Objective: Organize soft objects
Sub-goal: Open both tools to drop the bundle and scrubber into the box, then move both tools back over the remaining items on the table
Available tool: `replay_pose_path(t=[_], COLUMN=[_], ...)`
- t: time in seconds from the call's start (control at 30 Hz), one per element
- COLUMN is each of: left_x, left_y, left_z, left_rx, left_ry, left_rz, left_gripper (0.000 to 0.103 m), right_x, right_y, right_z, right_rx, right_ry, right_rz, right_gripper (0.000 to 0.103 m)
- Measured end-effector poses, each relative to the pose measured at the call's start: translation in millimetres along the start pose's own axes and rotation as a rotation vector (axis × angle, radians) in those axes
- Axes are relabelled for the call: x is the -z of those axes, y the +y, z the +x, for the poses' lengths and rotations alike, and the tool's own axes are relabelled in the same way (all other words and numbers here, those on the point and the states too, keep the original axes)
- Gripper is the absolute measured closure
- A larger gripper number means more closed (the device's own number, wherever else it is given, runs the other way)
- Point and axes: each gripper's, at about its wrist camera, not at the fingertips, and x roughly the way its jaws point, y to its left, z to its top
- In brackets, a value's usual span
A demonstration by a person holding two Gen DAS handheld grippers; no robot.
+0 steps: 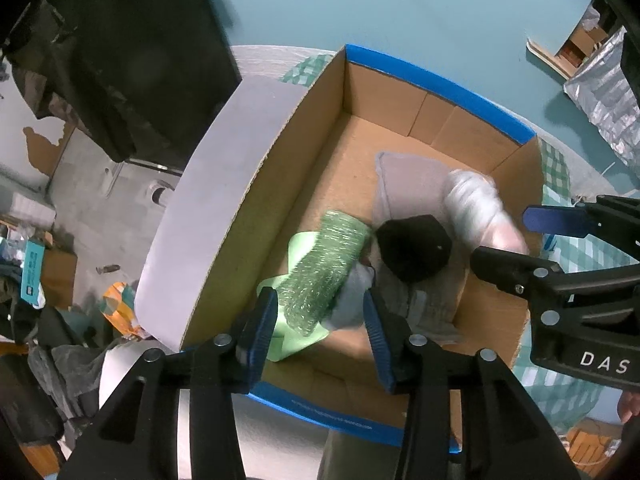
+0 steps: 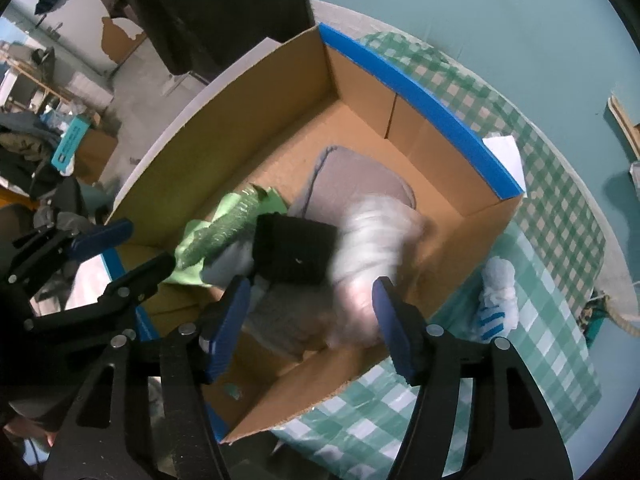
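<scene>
While both tools hang spread over the open brown cardboard box, left tool and right tool gripping nothing, lift straight clear of the blurred white soft bundle.

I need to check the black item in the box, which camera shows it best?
Left wrist: the black item lies sharp and unobstructed. Right wrist shows it too, but the blurred white bundle overlaps its edge.
</scene>
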Motion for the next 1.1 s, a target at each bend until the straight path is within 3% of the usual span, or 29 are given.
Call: replay_pose_path(t=[0.13, 0.67, 1.1], left_x=[1, 12, 22], left_y=[-1, -26, -71], left_z=[-7, -35, -44], left_rx=[0.002, 0.019, 0.046], left_ry=[-0.006, -0.053, -0.055], left_rz=[-0.014, -0.024, 0.047], left_gripper=[0.053, 0.052, 0.052], right_x=[2, 28, 67], right_y=[-3, -30, -70], right_z=[-8, -44, -58], right_rx=[-0.005, 0.021, 0.047], right_ry=[-0.015, -0.072, -0.070], right_rz=[-0.001, 0.021, 0.093], right_gripper=[0.038, 0.038, 0.038])
